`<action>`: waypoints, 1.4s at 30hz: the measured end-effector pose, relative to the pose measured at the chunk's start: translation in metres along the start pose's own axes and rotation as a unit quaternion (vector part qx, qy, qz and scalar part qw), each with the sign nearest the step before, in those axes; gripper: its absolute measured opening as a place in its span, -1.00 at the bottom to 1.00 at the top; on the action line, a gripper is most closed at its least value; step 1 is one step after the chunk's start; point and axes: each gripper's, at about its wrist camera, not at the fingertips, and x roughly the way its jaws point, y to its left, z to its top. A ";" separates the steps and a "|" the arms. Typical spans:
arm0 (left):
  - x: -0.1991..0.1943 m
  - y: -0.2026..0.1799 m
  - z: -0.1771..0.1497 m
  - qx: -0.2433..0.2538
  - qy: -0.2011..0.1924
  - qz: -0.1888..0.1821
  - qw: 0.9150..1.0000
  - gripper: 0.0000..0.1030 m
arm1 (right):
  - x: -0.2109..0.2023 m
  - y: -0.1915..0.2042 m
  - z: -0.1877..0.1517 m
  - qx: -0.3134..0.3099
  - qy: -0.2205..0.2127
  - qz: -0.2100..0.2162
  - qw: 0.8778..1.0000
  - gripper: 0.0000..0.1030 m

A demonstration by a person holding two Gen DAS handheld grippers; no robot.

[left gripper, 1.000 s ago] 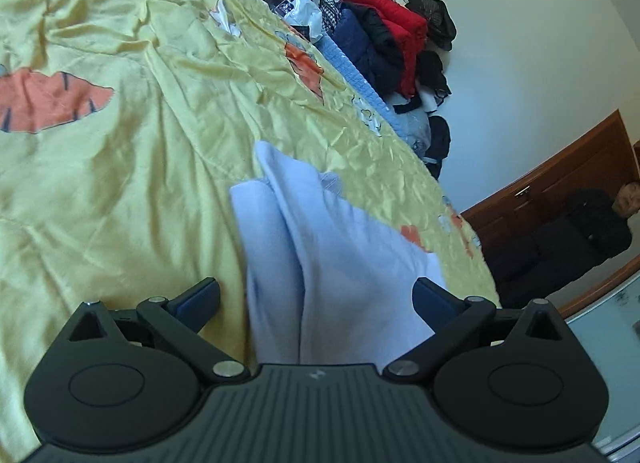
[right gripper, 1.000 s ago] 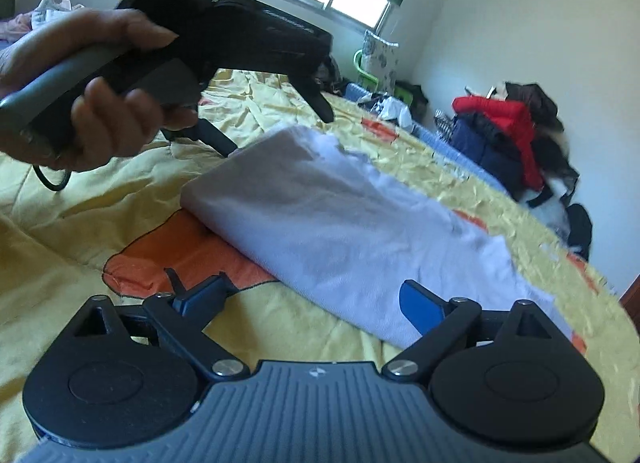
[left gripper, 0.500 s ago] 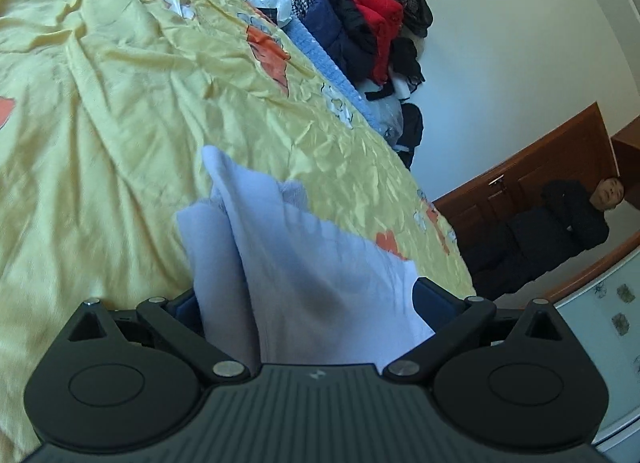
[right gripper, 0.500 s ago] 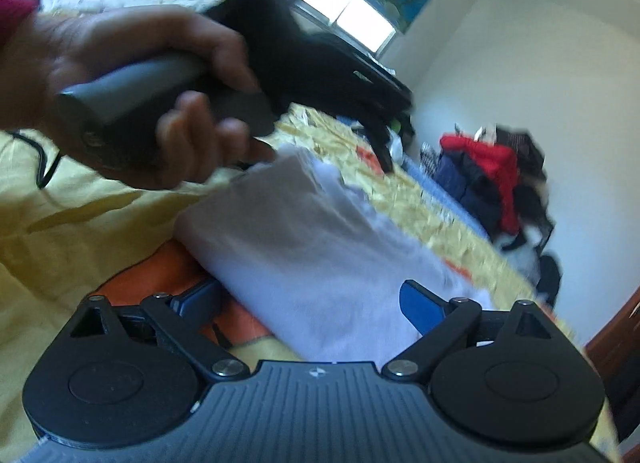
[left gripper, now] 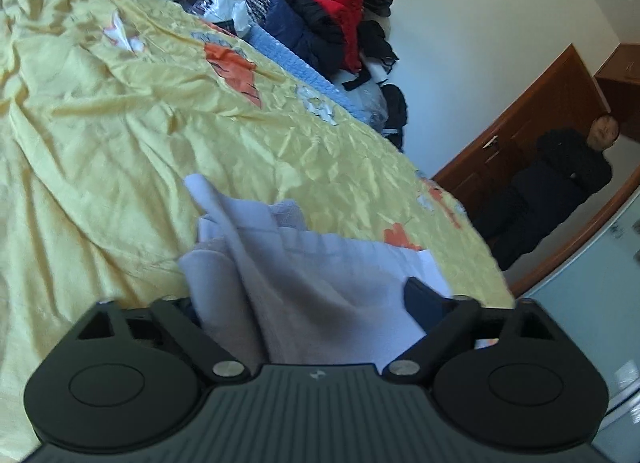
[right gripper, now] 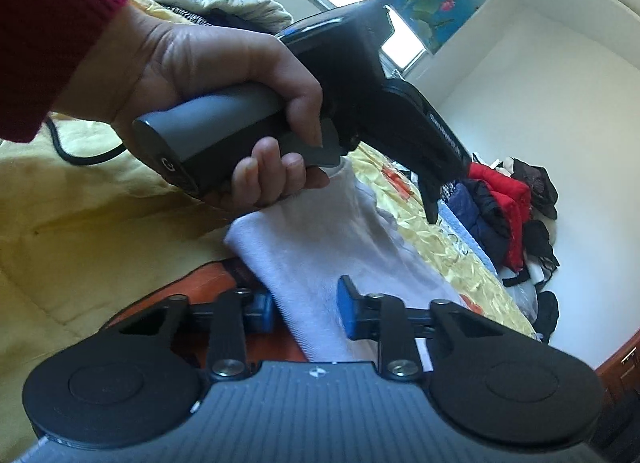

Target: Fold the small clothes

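Note:
A pale lavender-white garment (left gripper: 320, 283) lies folded on the yellow bedsheet (left gripper: 100, 143). My left gripper (left gripper: 308, 303) is pushed onto one end of it. Its jaws are closing with the bunched cloth between them, and the cloth drapes over and hides the left finger. In the right wrist view the garment (right gripper: 320, 247) runs away from me. My right gripper (right gripper: 305, 311) is closing, its blue pads pinching the thick folded near edge. A hand (right gripper: 208, 75) in a red sleeve holds the left tool just above the garment's far end.
A heap of red and dark jackets (left gripper: 320, 19) is piled at the far side of the bed against the wall. A person in dark clothes (left gripper: 560, 183) stands by a wooden door. A black cable (right gripper: 80, 155) trails over the sheet under the hand.
Both grippers have slid further onto the garment's ends. The right jaws have narrowed from wide open to a pinch on the folded edge. The left jaws have narrowed a little and the cloth has bunched up.

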 end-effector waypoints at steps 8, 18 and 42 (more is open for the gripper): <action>-0.004 0.032 0.006 -0.068 0.004 0.028 0.997 -0.73 | 0.005 0.000 0.002 -0.004 0.005 -0.002 1.000 -0.55; -0.003 0.005 0.005 -0.016 -0.003 0.094 0.995 -0.76 | 0.004 -0.013 0.000 0.034 -0.005 0.028 0.999 -0.91; 0.004 -0.099 0.020 0.066 -0.032 0.196 0.978 -0.77 | -0.025 -0.119 -0.047 0.332 -0.053 0.090 0.938 -0.93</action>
